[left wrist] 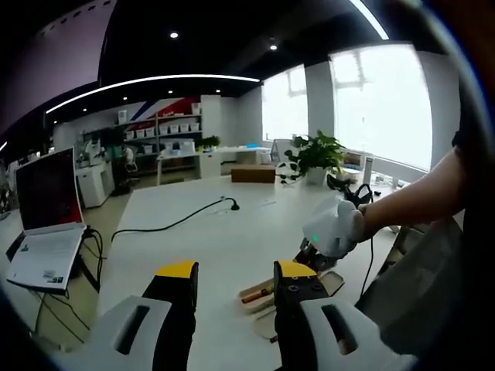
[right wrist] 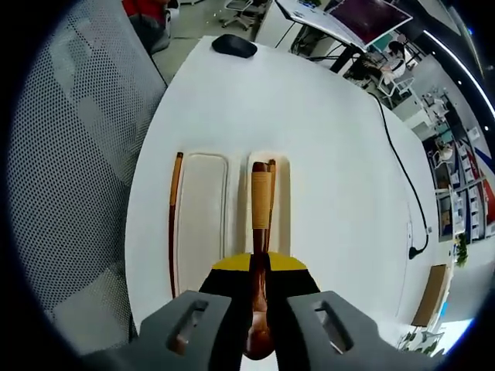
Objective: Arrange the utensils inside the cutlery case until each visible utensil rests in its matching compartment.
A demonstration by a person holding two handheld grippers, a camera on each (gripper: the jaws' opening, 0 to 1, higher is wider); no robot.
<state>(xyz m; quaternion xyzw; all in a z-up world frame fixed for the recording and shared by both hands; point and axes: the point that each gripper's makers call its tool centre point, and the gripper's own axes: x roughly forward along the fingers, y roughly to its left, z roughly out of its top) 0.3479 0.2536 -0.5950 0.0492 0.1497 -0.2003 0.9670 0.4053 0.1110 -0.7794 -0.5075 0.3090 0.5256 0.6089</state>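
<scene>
In the right gripper view the right tongs (right wrist: pixel 259 282) are closed tight on a wooden spoon (right wrist: pixel 261 232), the dark handle pinched between the yellow-tipped jaws and the rounded bowl end showing just below them, near the camera. The spoon's wrapped handle section reaches forward over the right-hand compartment of the cream cutlery case (right wrist: pixel 203 224), where a chopstick (right wrist: pixel 271 202) lies alongside it. The left-hand compartment of the case is a plain recess. Another chopstick (right wrist: pixel 173 224) lies along the outer left edge of the case; whether it rests on the rim or on the white surface (right wrist: pixel 325 147) just beside it, I cannot tell. A black computer mouse (right wrist: pixel 234 45) sits far up the surface, and a grey mesh chair (right wrist: pixel 69 154) stands beside the surface at the left.

In the left gripper view the left tongs (left wrist: pixel 234 282) hang open above the surface, jaws well apart and holding nothing. Beyond the right jaw the case (left wrist: pixel 255 297) appears, with a gloved hand (left wrist: pixel 336 229) carrying the other tool above it. A laptop (left wrist: pixel 48 224) stands open at the left, a black cable (left wrist: pixel 166 224) trails across the surface, and a potted plant (left wrist: pixel 315 158) stands at the far edge.
</scene>
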